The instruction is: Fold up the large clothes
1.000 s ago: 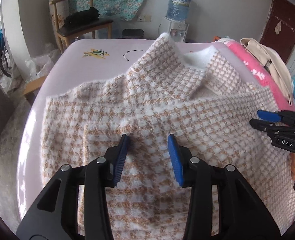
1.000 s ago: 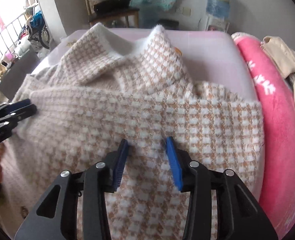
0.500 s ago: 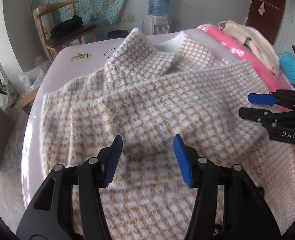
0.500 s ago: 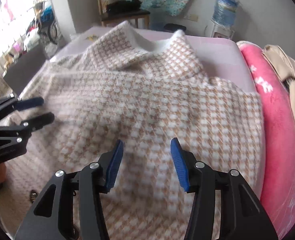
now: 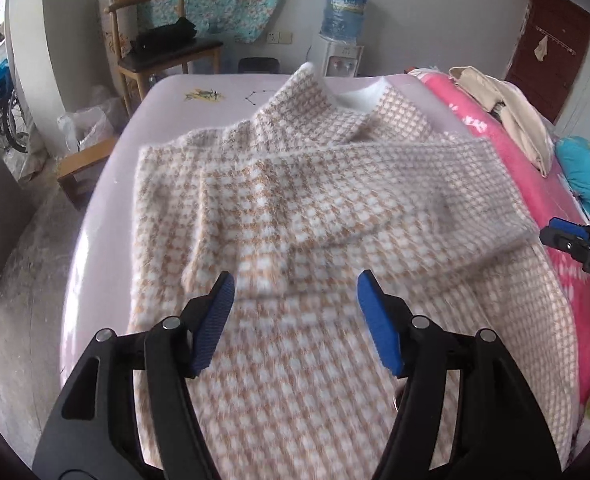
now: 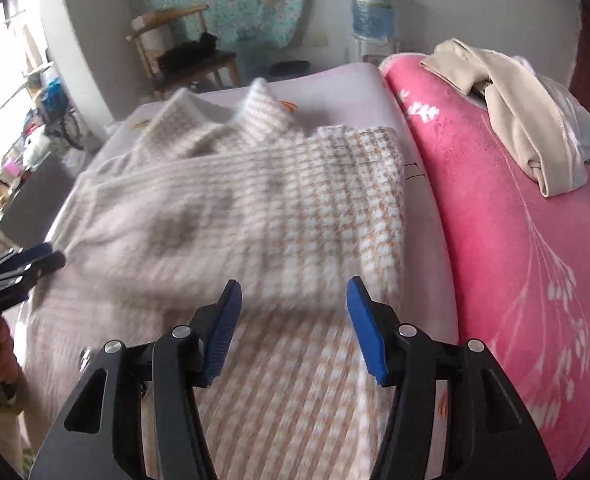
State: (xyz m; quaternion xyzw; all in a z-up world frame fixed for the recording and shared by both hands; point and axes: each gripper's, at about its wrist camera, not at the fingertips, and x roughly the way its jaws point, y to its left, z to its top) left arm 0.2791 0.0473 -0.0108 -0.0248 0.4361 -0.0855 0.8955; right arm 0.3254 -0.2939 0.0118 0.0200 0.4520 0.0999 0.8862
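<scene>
The checked coat lies spread on the lilac bed, collar toward its far edge, sleeves folded across. Left gripper and right gripper hover above, jaws just opening, nothing between them.

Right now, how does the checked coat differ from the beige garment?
The checked coat is spread flat over the lilac sheet, sleeves folded across its front; the beige garment lies crumpled on the pink blanket. The coat is fuzzy and tan-and-white patterned; the beige garment is smooth and plain. The coat looks far larger. Neither is gripped: the left gripper and right gripper have just been opening, nothing between their jaws.
</scene>
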